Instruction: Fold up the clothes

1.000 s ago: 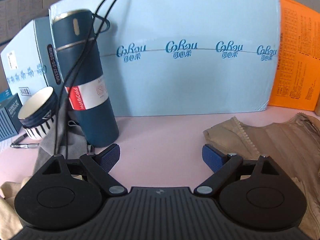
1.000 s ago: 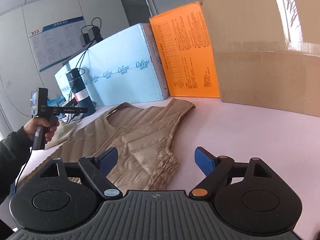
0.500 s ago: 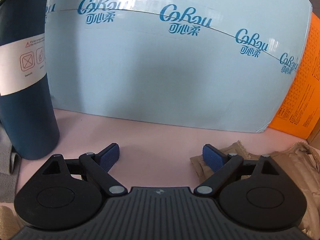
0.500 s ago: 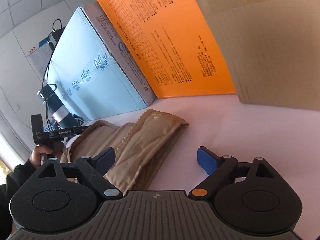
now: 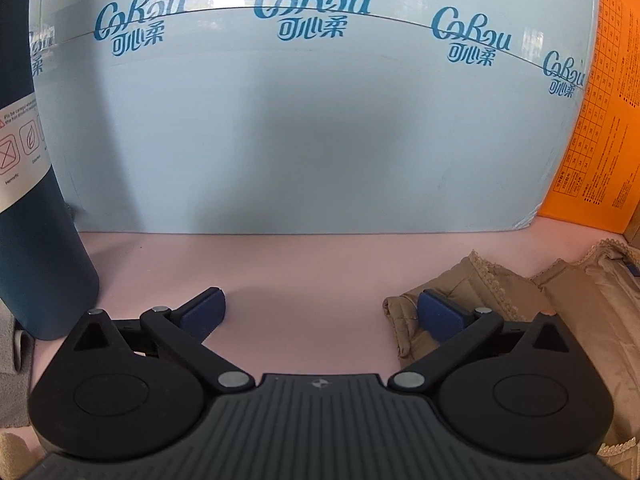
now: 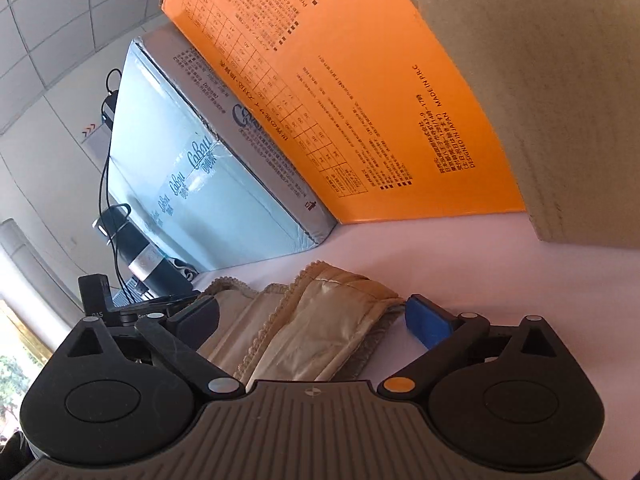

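Note:
A beige quilted vest [image 5: 568,304] with lace trim lies on the pink table [image 5: 304,272]. In the left wrist view my left gripper [image 5: 320,312] hangs low over the table with its jaws opening wide. The tip of one shoulder strap [image 5: 404,320] sits just inside its right pad [image 5: 440,314], and neither pad presses on it. In the right wrist view the other shoulder strap [image 6: 332,320] lies between the fingers of my right gripper [image 6: 314,318]. Its jaws are opening too, and the pads stand clear of the cloth. The left gripper's black body [image 6: 96,292] shows at the far left.
A light blue box [image 5: 320,120] stands close behind the vest, with an orange box [image 6: 340,100] and a cardboard box [image 6: 552,80] beside it. A dark blue flask [image 5: 36,240] stands at the left, and grey cloth [image 5: 12,352] lies beside it.
Both grippers have come in low toward the vest's shoulder straps by the boxes. Both pairs of jaws have widened. The right gripper has rolled, so its view is tilted.

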A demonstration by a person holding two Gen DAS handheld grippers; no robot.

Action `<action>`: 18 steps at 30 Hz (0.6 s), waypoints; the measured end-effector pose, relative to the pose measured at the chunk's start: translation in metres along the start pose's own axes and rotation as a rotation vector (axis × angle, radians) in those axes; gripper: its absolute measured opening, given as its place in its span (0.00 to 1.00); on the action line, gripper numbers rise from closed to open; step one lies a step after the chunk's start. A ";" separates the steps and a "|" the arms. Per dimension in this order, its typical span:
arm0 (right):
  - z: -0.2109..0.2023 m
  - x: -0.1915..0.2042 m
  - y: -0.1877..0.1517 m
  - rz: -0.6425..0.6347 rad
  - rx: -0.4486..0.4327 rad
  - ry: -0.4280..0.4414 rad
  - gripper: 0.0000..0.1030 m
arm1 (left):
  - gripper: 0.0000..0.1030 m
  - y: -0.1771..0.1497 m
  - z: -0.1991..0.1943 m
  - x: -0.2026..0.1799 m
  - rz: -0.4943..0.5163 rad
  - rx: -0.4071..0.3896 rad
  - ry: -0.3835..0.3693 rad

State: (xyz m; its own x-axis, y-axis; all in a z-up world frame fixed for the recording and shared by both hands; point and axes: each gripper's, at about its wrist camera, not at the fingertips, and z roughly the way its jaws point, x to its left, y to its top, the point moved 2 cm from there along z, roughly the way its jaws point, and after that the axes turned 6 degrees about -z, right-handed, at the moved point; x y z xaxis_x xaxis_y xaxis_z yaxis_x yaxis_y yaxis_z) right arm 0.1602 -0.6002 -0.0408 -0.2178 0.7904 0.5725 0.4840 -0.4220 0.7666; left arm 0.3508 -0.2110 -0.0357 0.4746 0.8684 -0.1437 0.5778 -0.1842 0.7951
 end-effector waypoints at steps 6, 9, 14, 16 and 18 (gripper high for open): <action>-0.002 -0.005 0.004 0.027 -0.029 0.026 1.00 | 1.00 0.008 0.003 0.025 -0.171 -0.052 -0.063; 0.001 -0.004 0.005 0.027 -0.035 0.017 1.00 | 1.00 0.009 0.005 0.027 -0.195 -0.062 -0.058; 0.004 -0.003 0.006 0.017 -0.031 0.004 1.00 | 1.00 0.013 0.011 0.022 -0.148 -0.038 -0.014; 0.005 -0.003 0.006 0.016 -0.029 0.003 1.00 | 1.00 0.013 0.015 0.014 -0.083 -0.014 0.028; 0.005 -0.003 0.006 0.014 -0.027 0.002 1.00 | 1.00 0.011 0.019 0.005 -0.022 0.006 0.050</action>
State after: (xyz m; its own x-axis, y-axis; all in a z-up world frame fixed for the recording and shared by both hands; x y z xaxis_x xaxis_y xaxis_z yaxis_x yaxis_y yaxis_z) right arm 0.1681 -0.6025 -0.0395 -0.2130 0.7833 0.5841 0.4642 -0.4449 0.7659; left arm 0.3721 -0.2174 -0.0384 0.4284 0.8940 -0.1314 0.5914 -0.1674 0.7888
